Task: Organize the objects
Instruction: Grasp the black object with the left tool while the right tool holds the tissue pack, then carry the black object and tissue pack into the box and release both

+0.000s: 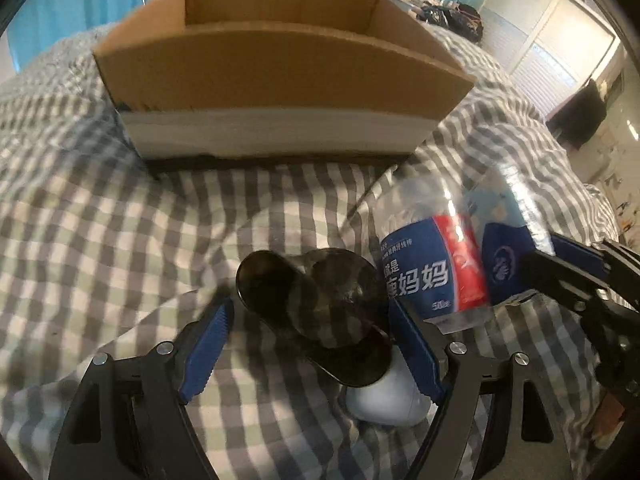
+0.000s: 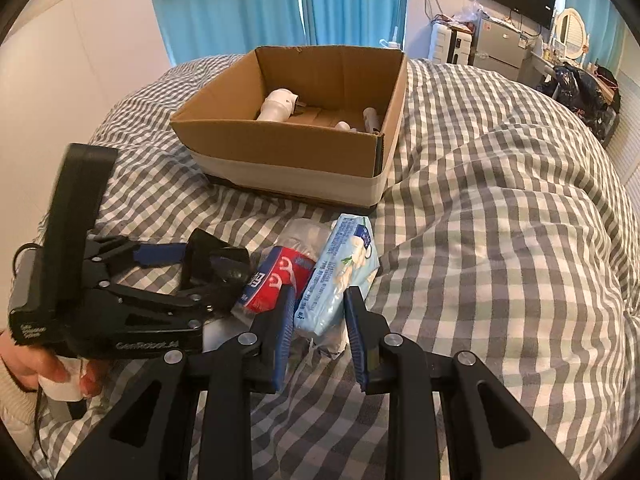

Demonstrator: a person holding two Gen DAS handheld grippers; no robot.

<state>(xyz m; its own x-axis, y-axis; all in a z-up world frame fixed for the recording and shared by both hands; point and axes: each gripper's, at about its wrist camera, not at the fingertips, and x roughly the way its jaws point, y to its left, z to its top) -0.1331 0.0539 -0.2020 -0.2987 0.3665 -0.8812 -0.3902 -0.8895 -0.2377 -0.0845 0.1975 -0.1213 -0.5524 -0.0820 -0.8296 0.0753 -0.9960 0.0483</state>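
Dark sunglasses (image 1: pixel 280 292) lie on the checked bedcover between the fingers of my left gripper (image 1: pixel 310 308), which stands open with its blue pads a little apart from the frame. A white rounded object (image 1: pixel 380 400) lies under them. Beside them is a clear pack with a blue and red label (image 1: pixel 424 264). My right gripper (image 2: pixel 320 294) is shut on a light-blue tissue packet (image 2: pixel 340 272), low over the bed. The right wrist view shows my left gripper (image 2: pixel 208 270) around the sunglasses (image 2: pixel 224 264). The open cardboard box (image 2: pixel 288 152) stands just behind.
The box holds a white bottle (image 2: pixel 280 106) and a small tube (image 2: pixel 372 118). A person's hand (image 2: pixel 44 364) grips the left tool. The grey checked bedcover (image 2: pixel 480 240) rises in folds to the right. Blue curtains (image 2: pixel 240 8) and black bags (image 2: pixel 580 88) are behind.
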